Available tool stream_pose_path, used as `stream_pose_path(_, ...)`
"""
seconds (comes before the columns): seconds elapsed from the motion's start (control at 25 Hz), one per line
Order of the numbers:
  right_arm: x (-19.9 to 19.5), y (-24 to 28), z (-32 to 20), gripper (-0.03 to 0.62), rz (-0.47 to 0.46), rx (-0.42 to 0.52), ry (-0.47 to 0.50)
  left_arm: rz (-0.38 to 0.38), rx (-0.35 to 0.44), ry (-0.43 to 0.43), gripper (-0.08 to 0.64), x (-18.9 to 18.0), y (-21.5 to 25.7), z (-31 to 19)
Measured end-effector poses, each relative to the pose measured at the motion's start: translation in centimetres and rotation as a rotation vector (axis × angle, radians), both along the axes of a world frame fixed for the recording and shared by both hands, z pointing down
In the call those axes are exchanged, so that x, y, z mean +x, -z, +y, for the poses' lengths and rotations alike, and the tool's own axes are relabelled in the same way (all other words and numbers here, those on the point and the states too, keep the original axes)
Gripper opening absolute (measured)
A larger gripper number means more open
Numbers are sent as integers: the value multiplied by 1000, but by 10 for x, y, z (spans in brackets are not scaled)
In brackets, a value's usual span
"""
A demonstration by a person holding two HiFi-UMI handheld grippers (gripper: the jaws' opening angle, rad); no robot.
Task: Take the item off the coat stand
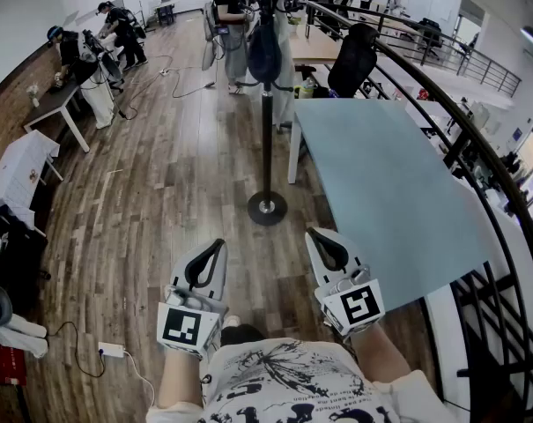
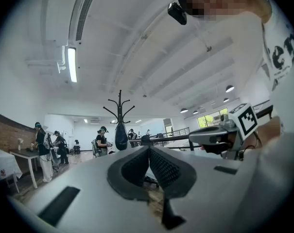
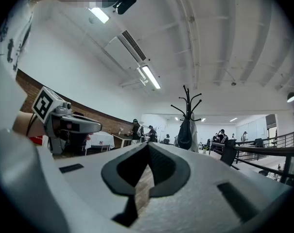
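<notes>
Near field: you hold both grippers low in front of your torso, side by side and apart from each other, tips pointing forward over the wood floor (image 1: 160, 192). Your left gripper (image 1: 217, 247) has its jaws together. The pads meet at the tip and nothing sits between them. Your right gripper (image 1: 316, 234) is the same, closed up and empty. Neither gripper touches anything.

Mid field: the round black base (image 1: 267, 208) of the coat stand (image 1: 267, 122) rests on the floor just ahead of the 2 gripper tips, roughly in line between them. It sits near the left corner of a pale blue table (image 1: 381, 192). The pole rises upright from the base.

Further: the dark item (image 1: 264, 53) hangs high on the stand, against the pole and below the hooks (image 2: 119, 106) at the crown. It is well apart from both grippers. A pale cloth (image 1: 285, 77) hangs just beside it.

Far field: several people (image 1: 116, 32) stand at benches along the left wall and beyond the stand.
</notes>
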State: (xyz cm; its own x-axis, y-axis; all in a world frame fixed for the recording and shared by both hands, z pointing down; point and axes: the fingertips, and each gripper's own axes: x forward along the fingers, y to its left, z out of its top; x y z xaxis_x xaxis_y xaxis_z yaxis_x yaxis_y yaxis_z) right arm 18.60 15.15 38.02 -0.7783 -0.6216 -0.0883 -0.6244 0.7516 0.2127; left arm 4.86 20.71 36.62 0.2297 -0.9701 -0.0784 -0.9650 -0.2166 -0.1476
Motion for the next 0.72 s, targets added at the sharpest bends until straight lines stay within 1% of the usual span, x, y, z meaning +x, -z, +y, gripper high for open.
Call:
stream_pose_path(0.32,-3,-7,-11,-9,-6,-20,10,2,-16,10,5,-4,-9,-11)
stream_pose_path(0.56,0,-17,-28,-8,-52,-74,-6,4,-29,13,5,-3,-13,-24)
stream_pose_path(0.72,-6,-29,-51,-8,-40,-104,-5,11,-75,14,5,-9,-25,-43)
